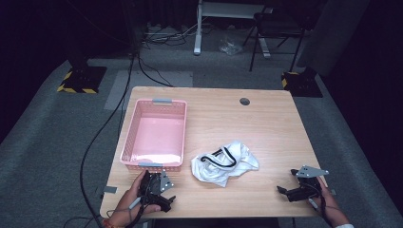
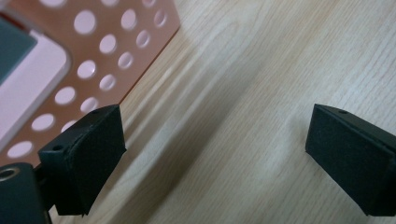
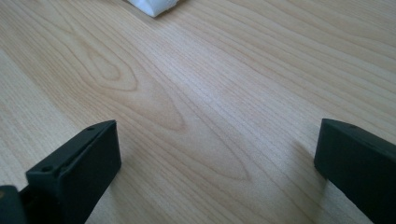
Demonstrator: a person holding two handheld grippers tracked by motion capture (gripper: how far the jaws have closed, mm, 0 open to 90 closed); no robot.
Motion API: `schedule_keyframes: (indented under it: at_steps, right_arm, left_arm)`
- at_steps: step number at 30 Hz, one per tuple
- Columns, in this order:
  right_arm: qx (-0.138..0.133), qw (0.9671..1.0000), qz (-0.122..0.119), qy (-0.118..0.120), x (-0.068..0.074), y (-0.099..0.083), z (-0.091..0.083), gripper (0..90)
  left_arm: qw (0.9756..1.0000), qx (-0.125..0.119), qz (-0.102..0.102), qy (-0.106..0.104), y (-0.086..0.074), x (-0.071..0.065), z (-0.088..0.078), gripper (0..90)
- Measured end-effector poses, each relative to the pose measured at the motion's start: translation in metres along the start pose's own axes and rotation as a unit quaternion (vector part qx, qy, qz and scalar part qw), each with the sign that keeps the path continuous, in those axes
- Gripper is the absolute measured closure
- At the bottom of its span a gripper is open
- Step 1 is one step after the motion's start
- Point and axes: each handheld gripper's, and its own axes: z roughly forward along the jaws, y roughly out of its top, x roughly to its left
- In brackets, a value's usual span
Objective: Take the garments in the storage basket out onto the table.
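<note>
A crumpled white garment with black trim (image 1: 224,162) lies on the wooden table (image 1: 266,128), a little right of centre. A pink perforated basket (image 1: 156,134) stands left of it, with nothing inside. My left gripper (image 1: 167,192) rests low near the front left edge, just in front of the basket; its jaws stand wide open over bare wood (image 2: 215,144), with the basket wall (image 2: 112,51) close at upper left. My right gripper (image 1: 285,189) sits at the front right, open over bare wood (image 3: 215,154), and a corner of the garment (image 3: 154,5) lies ahead of it.
A round cable hole (image 1: 244,101) sits near the table's far edge. Beyond the table are grey carpet, cables, a desk frame (image 1: 199,28) and stand bases with yellow-black tape (image 1: 78,80). Bare tabletop stretches behind and right of the garment.
</note>
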Motion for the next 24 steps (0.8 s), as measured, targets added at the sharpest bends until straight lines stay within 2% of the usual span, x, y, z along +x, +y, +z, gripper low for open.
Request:
schedule_keyframes:
  at_steps: [7,13,21,24]
  right_arm:
    - [0.0,1.0,0.0,0.0,0.0,0.0,0.0,0.6]
    - [0.0,1.0,-0.001,0.002,0.0,0.0,0.0,0.6]
    - [0.0,1.0,-0.002,0.002,0.0,0.0,0.0,0.6]
    - [0.0,1.0,-0.002,0.002,0.0,0.0,0.0,0.6]
  left_arm:
    - [0.9996,-0.001,-0.024,-0.011,-0.01,0.007,-0.001,4.3]
    - [0.9986,-0.011,-0.049,-0.018,-0.02,0.012,-0.002,4.0]
    - [0.9946,-0.03,-0.09,-0.042,-0.036,0.024,-0.001,2.2]
    - [0.9939,-0.03,-0.098,-0.041,-0.042,0.029,-0.003,0.9]
